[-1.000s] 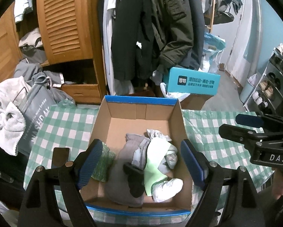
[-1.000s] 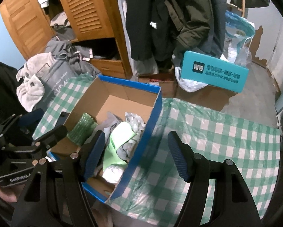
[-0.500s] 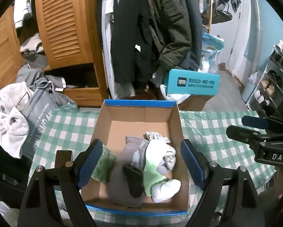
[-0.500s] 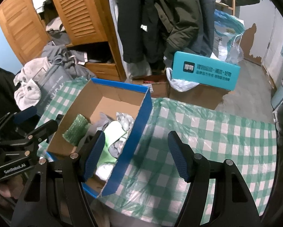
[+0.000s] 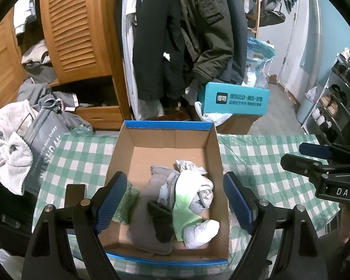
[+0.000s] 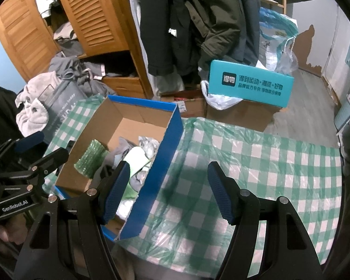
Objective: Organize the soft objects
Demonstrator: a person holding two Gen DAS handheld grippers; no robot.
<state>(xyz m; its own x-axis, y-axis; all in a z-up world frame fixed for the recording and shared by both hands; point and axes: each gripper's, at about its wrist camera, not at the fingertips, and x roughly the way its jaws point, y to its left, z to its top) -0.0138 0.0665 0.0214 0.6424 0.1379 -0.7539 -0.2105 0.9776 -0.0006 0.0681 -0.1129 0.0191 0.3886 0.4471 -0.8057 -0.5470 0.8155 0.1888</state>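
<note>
A blue-rimmed cardboard box (image 5: 168,126) stands on the green checked tablecloth (image 5: 81,154). Inside lie a grey garment (image 5: 149,210), a black sock (image 5: 162,219), a pale green cloth (image 5: 186,210), white socks (image 5: 200,232) and a green bubble-wrap roll (image 5: 126,203). My left gripper (image 5: 175,205) is open and empty above the box's near half. My right gripper (image 6: 169,192) is open and empty above the box's right wall (image 6: 161,170) and the cloth (image 6: 256,168) beside it. The roll (image 6: 89,161) shows in the right wrist view too.
A wooden wardrobe (image 5: 74,35) and hanging coats (image 5: 186,35) stand behind the table. A teal box (image 5: 233,99) rests on a carton beyond the far edge. A grey bag (image 5: 44,154) and towel (image 5: 9,161) sit at the left; a shoe rack (image 5: 333,102) at the right.
Both grippers have lifted and drawn back a little, so the box looks smaller and lower. The box contents have not moved. Both stay open.
</note>
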